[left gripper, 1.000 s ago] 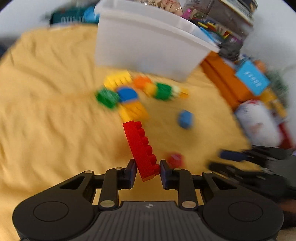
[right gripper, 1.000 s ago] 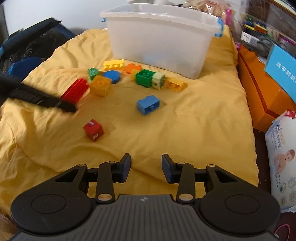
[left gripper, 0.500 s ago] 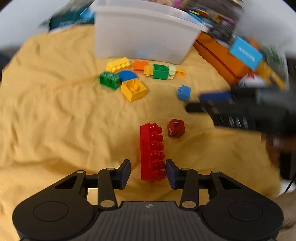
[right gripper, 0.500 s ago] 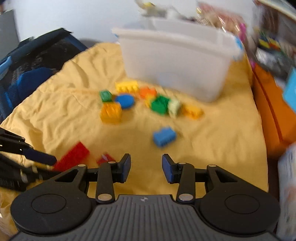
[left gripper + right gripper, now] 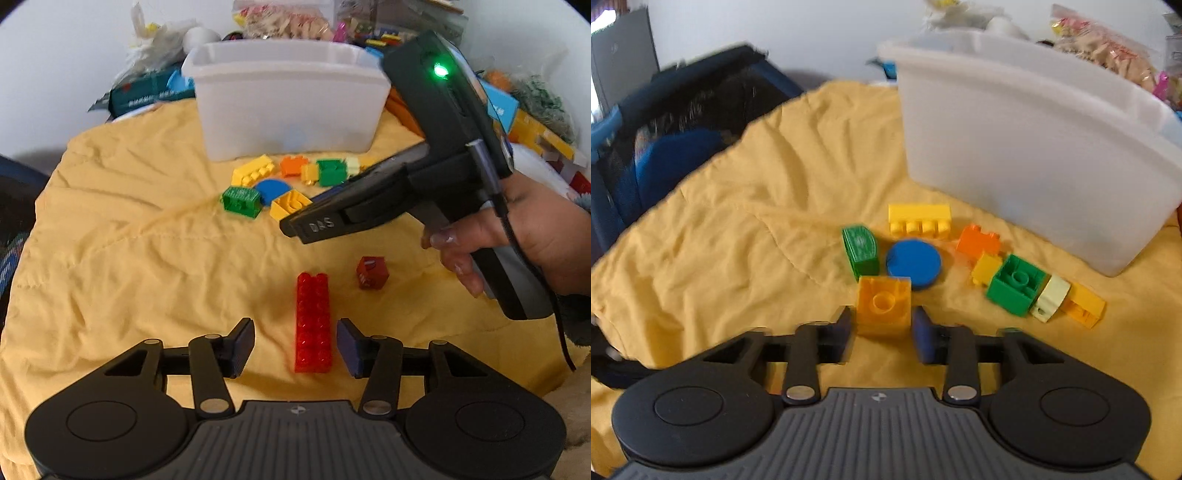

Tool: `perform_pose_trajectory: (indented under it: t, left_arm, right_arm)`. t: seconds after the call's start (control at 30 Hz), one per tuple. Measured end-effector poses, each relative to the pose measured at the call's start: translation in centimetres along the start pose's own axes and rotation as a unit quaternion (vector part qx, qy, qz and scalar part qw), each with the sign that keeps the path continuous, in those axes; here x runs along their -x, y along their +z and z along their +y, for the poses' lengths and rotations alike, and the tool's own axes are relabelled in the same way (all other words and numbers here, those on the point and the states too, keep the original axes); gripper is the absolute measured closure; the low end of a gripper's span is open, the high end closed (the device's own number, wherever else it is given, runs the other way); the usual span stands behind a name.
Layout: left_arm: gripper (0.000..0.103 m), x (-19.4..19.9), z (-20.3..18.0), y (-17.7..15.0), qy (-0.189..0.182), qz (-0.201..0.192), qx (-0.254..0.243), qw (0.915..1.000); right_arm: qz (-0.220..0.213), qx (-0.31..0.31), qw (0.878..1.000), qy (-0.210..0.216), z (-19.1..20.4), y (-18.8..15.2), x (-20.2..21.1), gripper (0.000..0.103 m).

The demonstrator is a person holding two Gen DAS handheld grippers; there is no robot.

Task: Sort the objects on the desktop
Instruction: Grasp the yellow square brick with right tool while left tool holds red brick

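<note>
The left gripper (image 5: 295,347) stands with its jaws apart; they have just been opening. The long red brick (image 5: 312,322) lies flat on the yellow blanket (image 5: 129,258) between the pads, with a clear gap on each side, so it is released. Just beyond it, to the right, sits a small red cube (image 5: 372,272), apart from the brick.

The right gripper (image 5: 883,328) brackets the yellow square brick (image 5: 884,306), and its jaws have just been closing. Narrow gaps appear to remain at both pads, so contact is not yet made. A hand (image 5: 517,236) carries this gripper across the left view.

Handling judgement: the bricks are hard moulded plastic, light, stiff and not fragile. The side walls are smooth and may slip under a weak grip. Take the yellow square brick across two opposite flat walls, at mid height, with the pads square to the faces. The soft blanket gives under pressure, so the brick may tilt if pushed down.

Farther off lie a green brick (image 5: 860,251), a blue disc (image 5: 913,263), a long yellow brick (image 5: 919,220), an orange brick (image 5: 977,240) and a second green brick (image 5: 1015,290). The white bin (image 5: 1034,155) stands behind them.
</note>
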State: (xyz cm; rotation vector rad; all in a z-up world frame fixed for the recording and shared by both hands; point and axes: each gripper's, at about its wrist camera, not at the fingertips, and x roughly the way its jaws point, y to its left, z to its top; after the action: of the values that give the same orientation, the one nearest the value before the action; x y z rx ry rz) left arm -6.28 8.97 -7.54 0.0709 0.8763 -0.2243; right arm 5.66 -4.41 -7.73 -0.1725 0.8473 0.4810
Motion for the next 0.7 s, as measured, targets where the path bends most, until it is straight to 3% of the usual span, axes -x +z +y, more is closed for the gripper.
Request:
perform_pose_trajectory:
  t: [0.2, 0.37, 0.43, 0.53, 0.6, 0.7]
  left_arm:
    - [0.050, 0.2, -2.6, 0.4, -0.008, -0.022, -0.072, 0.9971]
    - [0.051, -2.0, -4.2, -0.1, 0.029, 0.001, -0.129, 0.9913]
    - [0.051, -2.7, -4.0, -0.3, 0.045, 0.006, -0.129, 0.9906]
    - [0.055, -3.2, -3.5, -0.3, 0.038, 0.018, -0.104, 0.9937]
    - [0.062, -3.4, -3.0, -0.3, 0.022, 0.029, -0.079, 0.9962]
    - [0.062, -3.4, -3.2, -0.5, 0.019, 0.026, -0.073, 0.9968]
  right_arm:
    - [-0.013, -0.015, 1.000, -0.007, -2.5, -2.5, 6.1, 0.068]
    - [0.019, -0.020, 0.999, -0.042, -3.5, -6.1, 8.9, 0.068]
    - [0.024, -0.018, 0.999, -0.045, -3.4, -7.5, 9.1, 0.066]
    - [0.025, -0.027, 0.997, -0.063, -3.6, -8.5, 9.4, 0.060]
    - [0.000, 0.010, 0.997, -0.080, -3.0, -8.7, 10.5, 0.060]
    - [-0.032, 0.079, 0.995, -0.056, -1.5, -8.6, 11.5, 0.064]
